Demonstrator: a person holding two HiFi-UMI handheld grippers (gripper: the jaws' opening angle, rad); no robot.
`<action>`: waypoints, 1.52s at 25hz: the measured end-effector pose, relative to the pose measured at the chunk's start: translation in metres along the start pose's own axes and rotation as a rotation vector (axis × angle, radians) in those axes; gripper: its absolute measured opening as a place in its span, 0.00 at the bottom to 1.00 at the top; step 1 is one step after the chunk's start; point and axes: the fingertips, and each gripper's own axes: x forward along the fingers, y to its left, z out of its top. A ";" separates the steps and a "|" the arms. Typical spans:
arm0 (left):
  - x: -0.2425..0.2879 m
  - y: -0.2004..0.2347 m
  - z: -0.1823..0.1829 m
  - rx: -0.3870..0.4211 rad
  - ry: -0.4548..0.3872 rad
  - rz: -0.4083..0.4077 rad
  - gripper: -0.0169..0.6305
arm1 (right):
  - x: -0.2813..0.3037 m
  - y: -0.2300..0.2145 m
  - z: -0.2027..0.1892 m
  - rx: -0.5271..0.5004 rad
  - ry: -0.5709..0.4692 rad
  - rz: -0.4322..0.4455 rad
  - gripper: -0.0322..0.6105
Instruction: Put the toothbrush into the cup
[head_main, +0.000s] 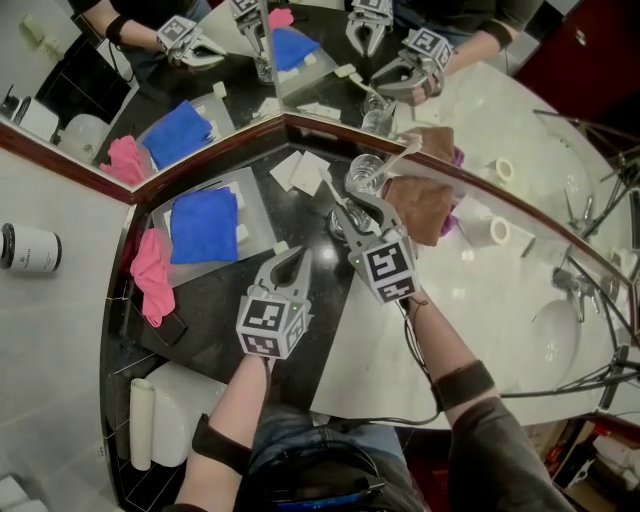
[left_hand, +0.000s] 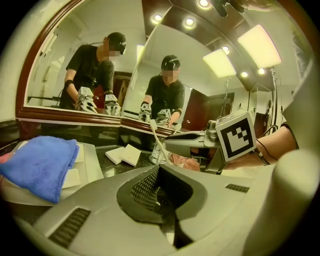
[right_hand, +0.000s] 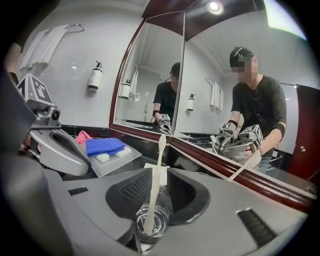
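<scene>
Cup (right_hand: 152, 226): clear glass, smooth and shiny.
Toothbrush (right_hand: 156, 170): cream plastic, matt.
Right gripper (right_hand: 159, 192): matt grey plastic, with cross-hatched pads.
Counter (head_main: 215, 335): black stone, polished to a gloss.
Blue cloth (head_main: 203, 226): soft napped fabric.
Pink cloth (head_main: 150, 265): crumpled matt fabric.
Tray (head_main: 255, 200): frosted translucent plastic.
Mirror frame (head_main: 210, 157): red-brown wood, glossy.

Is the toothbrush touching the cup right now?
Touching: the right gripper view shows the toothbrush standing inside the cup, its lower end resting on the glass bottom.
</scene>
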 end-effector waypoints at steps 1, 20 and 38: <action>-0.001 0.000 0.001 -0.003 0.002 0.001 0.03 | -0.001 -0.001 0.001 0.007 0.003 -0.003 0.23; -0.092 -0.005 0.060 0.105 0.037 -0.041 0.03 | -0.114 0.022 0.036 0.254 0.046 -0.168 0.10; -0.117 0.010 0.088 0.159 0.040 -0.138 0.03 | -0.270 -0.019 -0.018 0.529 0.064 -0.549 0.08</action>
